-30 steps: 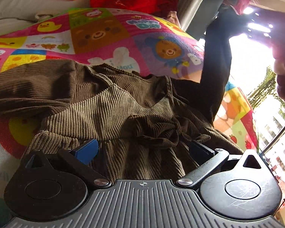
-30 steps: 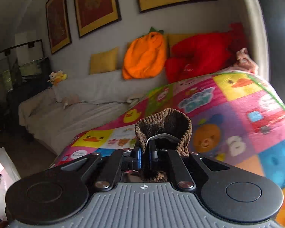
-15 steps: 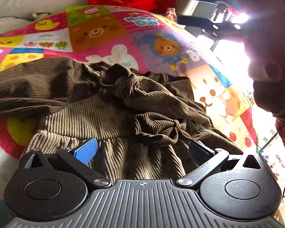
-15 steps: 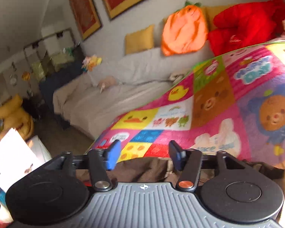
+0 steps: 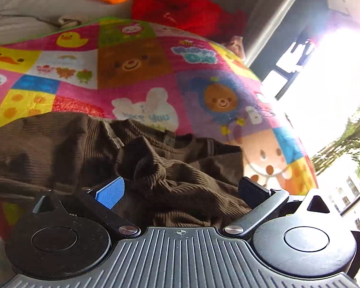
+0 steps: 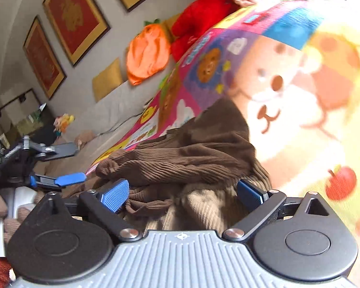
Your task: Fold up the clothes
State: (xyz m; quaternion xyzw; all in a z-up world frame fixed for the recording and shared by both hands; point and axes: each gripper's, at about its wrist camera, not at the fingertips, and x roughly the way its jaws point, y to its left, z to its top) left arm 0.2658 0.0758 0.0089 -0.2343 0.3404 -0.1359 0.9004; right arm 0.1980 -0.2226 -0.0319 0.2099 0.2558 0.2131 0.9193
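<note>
Underneath, bright cartoon-animal blanket (image 5: pixel 136 81); beyond, gold-framed red pictures (image 6: pixel 72 19).

Daylight pours in from the window (image 5: pixel 324 76) on the right of the left wrist view — totally blown out, with glare washing over the blanket (image 5: pixel 141 76) edge. The sweater (image 5: pixel 170 168) folds sit in deep shadow. Right wrist view is smeared with motion blur, worst on its right side — fisheye bending everywhere.

A crumpled brown ribbed sweater (image 5: pixel 170 168) lies on the colourful cartoon-patchwork blanket (image 5: pixel 136 72). Behind the blanket, an orange pumpkin-shaped cushion (image 6: pixel 147 52) sits left of a red plush cushion (image 6: pixel 199 21), under three gold-framed red pictures (image 6: pixel 74 16).
</note>
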